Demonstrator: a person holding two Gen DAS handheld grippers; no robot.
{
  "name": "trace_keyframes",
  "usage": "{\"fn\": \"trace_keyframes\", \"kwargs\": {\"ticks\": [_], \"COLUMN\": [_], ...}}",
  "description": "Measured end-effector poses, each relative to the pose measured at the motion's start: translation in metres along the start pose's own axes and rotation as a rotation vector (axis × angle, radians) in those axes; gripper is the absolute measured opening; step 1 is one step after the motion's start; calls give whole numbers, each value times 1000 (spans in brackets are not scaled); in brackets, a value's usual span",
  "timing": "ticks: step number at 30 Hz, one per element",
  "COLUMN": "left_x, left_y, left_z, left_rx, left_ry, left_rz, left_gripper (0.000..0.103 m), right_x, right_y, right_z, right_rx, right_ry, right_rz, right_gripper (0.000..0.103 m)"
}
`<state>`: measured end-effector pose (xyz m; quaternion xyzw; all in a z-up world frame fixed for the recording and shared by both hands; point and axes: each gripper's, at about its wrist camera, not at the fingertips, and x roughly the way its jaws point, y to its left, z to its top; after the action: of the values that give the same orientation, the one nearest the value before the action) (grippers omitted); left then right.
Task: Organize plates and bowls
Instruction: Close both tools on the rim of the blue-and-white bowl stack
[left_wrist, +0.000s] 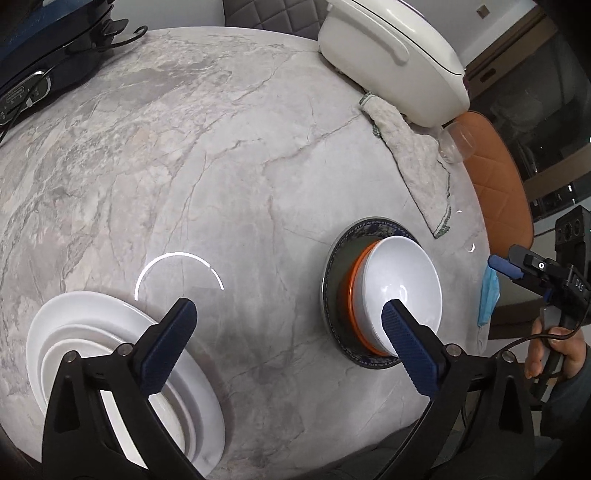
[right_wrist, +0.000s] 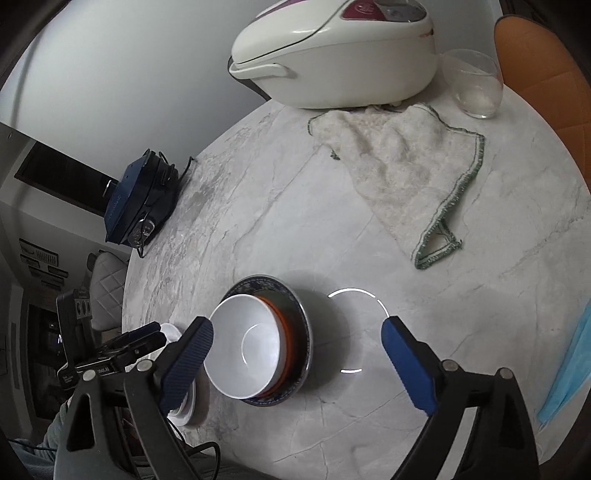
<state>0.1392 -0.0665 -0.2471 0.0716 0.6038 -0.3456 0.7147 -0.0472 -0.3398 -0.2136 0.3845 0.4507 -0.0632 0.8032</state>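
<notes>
Both my tongs hung spread and empty — left tongs (left_wrist: 288, 325) between the white plates (left_wrist: 122, 369) and the white bowl (left_wrist: 402, 291) (nested on a patterned plate (left_wrist: 332, 273)) — so merging stacks on the bench (left_wrist: 221, 166) seemingly came next.

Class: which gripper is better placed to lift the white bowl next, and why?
Probably the right gripper: open, with the white bowl partly between its fingers. The left gripper straddles bare table.
</notes>
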Motion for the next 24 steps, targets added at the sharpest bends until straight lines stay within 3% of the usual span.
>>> {"fn": "trace_keyframes", "kwargs": {"ticks": [6, 13, 24], "left_x": [26, 50, 62], "left_y": [-15, 4, 5], "left_z": [-8, -8, -2], "left_rx": [51, -27, 7], "left_ry": [21, 102, 144], "left_rz": [8, -1, -4], "left_gripper": [102, 102, 100], "right_x": [32, 61, 72], "right_y": [-29, -50, -48], "right_z": [-11, -22, -27], "right_rx": [54, 87, 86], "right_ry": [83, 155, 216], "right_rz": [57, 70, 105], "right_gripper": [84, 56, 55]}}
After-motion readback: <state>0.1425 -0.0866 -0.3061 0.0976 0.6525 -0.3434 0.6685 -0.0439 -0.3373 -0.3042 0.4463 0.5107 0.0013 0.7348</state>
